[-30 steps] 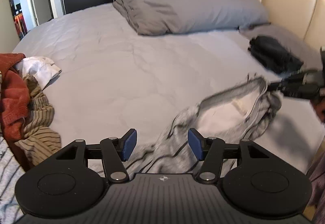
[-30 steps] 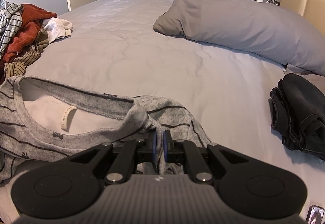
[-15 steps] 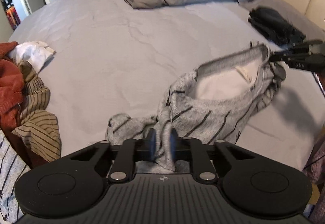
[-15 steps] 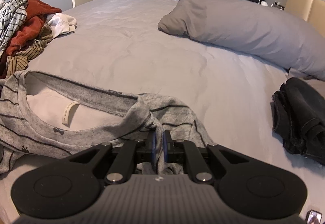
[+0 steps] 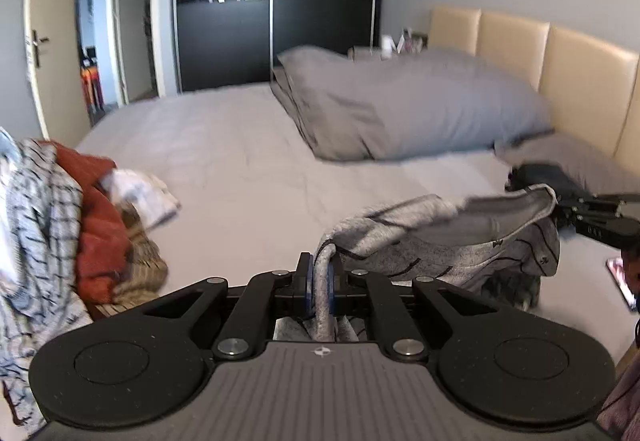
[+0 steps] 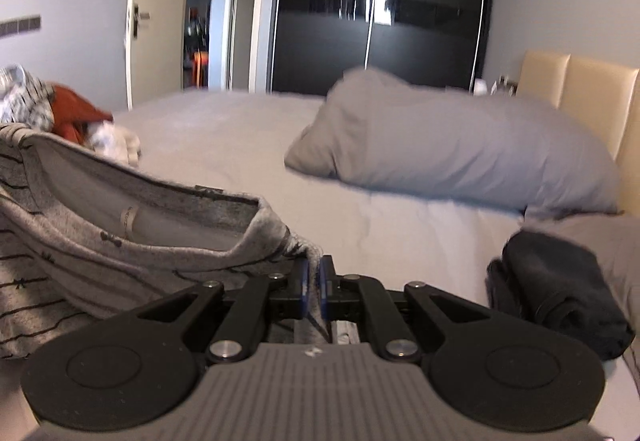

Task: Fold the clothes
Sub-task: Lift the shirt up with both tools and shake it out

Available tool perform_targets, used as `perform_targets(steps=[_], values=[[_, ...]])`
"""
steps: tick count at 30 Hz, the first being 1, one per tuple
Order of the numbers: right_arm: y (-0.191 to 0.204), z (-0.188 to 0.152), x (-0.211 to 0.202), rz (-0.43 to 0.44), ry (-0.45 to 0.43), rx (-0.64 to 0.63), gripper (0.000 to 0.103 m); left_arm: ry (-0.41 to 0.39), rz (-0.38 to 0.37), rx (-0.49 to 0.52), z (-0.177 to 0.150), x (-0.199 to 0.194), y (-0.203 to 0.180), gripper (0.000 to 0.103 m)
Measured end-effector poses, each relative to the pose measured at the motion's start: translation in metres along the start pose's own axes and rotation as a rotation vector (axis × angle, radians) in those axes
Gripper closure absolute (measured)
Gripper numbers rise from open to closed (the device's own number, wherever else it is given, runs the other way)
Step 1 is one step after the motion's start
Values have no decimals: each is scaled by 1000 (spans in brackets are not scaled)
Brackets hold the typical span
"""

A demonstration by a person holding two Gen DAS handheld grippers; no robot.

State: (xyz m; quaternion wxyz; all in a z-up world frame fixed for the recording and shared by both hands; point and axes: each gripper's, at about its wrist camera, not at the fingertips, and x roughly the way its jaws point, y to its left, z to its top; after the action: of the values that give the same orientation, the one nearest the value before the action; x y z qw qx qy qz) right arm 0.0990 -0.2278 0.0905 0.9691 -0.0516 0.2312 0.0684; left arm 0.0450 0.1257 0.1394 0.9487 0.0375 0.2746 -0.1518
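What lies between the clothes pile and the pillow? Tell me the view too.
Only bare grey sheet lies between the clothes pile and the pillow; the left wrist view shows it best.

Soft even daylight, motion blur throughout, fisheye bending at edges, wardrobe (image 5: 276, 1) glare.
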Motion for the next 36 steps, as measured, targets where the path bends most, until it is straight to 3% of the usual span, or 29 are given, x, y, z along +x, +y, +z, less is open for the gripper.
perform_targets(steps=[6, 15, 24, 27, 29, 36], values=[[-6, 48, -58, -57, -199, -18, 98, -133, 14, 38, 43, -50, -12, 98], [-10, 157, -164, -145, -506, -99, 98, -442, 86, 164, 129, -150, -44, 98], [-4, 251, -252, -200, -761, -163, 98, -703, 153, 167, 195, -222, -67, 98], [-2, 283, -260, -233, -791, -215, 98, -716, 190, 181, 219, -217, -69, 98], [-1, 302, -250, -259, -760, -262, 98, -705, 204, 184, 233, -208, -69, 98], [-14, 329, -170, -322, -575, -335, 98, -524, 196, 151, 260, -110, -49, 98]])
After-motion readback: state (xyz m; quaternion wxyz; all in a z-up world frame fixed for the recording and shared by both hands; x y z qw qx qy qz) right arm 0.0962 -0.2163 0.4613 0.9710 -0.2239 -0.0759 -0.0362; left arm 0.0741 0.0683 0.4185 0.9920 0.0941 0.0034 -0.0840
